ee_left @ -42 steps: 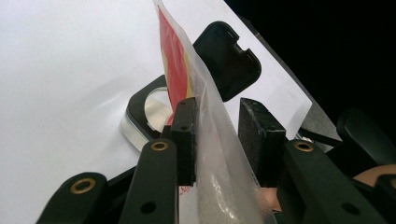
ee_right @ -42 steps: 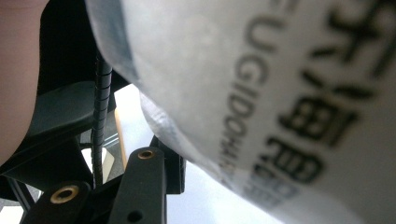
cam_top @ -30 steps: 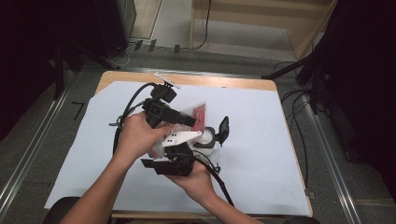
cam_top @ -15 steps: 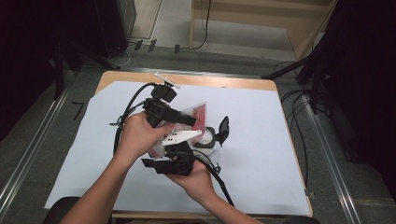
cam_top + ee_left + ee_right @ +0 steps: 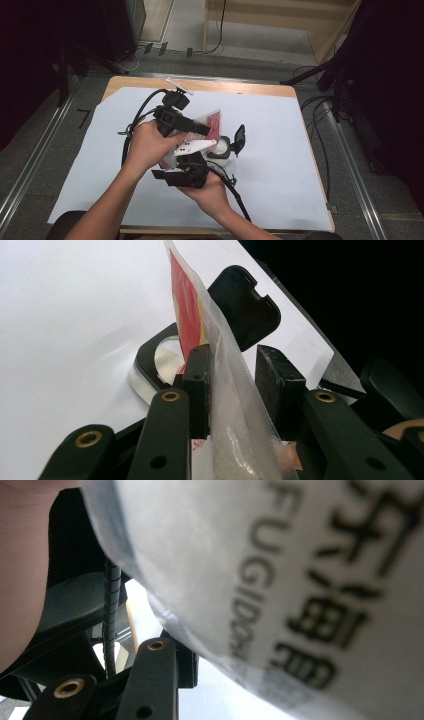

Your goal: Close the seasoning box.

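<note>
Step in hand: pouring or emptying a pouch into a container, judging by how things sit.

- Pouch (image 5: 207, 125): a red-and-white plastic bag held above the white-covered surface (image 5: 280, 165), tilted, over or just behind the container (image 5: 220, 148). In the left gripper view the pouch (image 5: 220, 370) runs up between the jaws, clear film near the bottom, red print higher up.
- Container: small, clear-walled with a black rim, and its black hinged lid (image 5: 239, 139) is flipped open and standing up. In the left gripper view the container (image 5: 160, 360) sits just past the jaws, its opening facing up.
- Left gripper (image 5: 200, 129): the left jaw pad touches the film, but there's a visible gap on the right pad side. It looks only loosely closed on the pouch, and I can't tell whether it's truly clamped.
- Right gripper (image 5: 192, 160): low, under the pouch. In the right gripper view the printed white face of the pouch (image 5: 280, 580) covers the far jaw, with one jaw visible underneath. Can't tell whether it's gripping or just supporting.

Whether the pouch is cut or torn open isn't visible, and no contents are seen falling.

Next move, my read: get the pouch mouth square over the container opening, then tip further. That needs a firm hold at both ends so the film doesn't fold and spill onto the surface. Keep clear of the upright lid.
</note>
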Demonstrator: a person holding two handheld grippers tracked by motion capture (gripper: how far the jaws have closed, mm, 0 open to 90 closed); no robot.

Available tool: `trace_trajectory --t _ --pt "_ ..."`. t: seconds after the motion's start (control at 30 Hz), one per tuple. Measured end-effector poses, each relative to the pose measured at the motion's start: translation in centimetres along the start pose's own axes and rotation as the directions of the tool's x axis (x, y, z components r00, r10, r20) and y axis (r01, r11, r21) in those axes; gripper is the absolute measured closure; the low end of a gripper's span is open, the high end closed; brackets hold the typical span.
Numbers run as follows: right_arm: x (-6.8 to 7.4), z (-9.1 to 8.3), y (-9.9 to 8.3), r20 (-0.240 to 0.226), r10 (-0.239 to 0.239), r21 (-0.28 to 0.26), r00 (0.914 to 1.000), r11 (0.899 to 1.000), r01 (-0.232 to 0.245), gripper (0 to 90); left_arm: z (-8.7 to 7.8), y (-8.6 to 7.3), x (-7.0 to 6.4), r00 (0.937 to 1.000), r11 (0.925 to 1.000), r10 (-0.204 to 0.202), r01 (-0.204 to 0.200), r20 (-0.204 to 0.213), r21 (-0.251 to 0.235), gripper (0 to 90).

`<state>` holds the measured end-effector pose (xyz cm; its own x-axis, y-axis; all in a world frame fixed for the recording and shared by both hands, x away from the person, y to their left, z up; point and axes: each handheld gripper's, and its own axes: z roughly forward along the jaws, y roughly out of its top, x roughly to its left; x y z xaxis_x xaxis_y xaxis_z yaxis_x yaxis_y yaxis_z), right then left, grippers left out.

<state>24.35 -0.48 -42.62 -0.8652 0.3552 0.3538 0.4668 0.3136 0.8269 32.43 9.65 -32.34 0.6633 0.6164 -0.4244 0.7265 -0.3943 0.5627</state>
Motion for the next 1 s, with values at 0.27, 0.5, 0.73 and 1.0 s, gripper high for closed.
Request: trace_trajectory --t 0.27,0.5,0.73,1.0 --pt "0.03 0.03 -0.13 0.002 -0.011 -0.011 0.9999 1.0 0.011 63.1 -0.03 0.0 -0.34 0.9998 0.9999 0.011 -0.011 -0.016 0.001 68.5" --pt "0.03 0.04 -0.13 0.003 -0.011 -0.013 0.9999 1.0 0.011 62.9 -0.07 0.03 -0.35 0.9996 0.9997 0.023 -0.023 -0.018 0.005 68.8" --pt "0.11 0.12 -0.28 0.011 -0.019 -0.019 0.9998 1.0 0.019 63.0 0.0 -0.02 -0.6 0.9994 0.9996 0.026 -0.026 -0.021 0.005 69.2" --pt "0.15 0.14 -0.35 0.012 -0.02 -0.019 0.9997 1.0 0.02 63.3 0.05 -0.05 -0.64 0.9994 0.9996 0.027 -0.027 -0.023 0.007 69.6"
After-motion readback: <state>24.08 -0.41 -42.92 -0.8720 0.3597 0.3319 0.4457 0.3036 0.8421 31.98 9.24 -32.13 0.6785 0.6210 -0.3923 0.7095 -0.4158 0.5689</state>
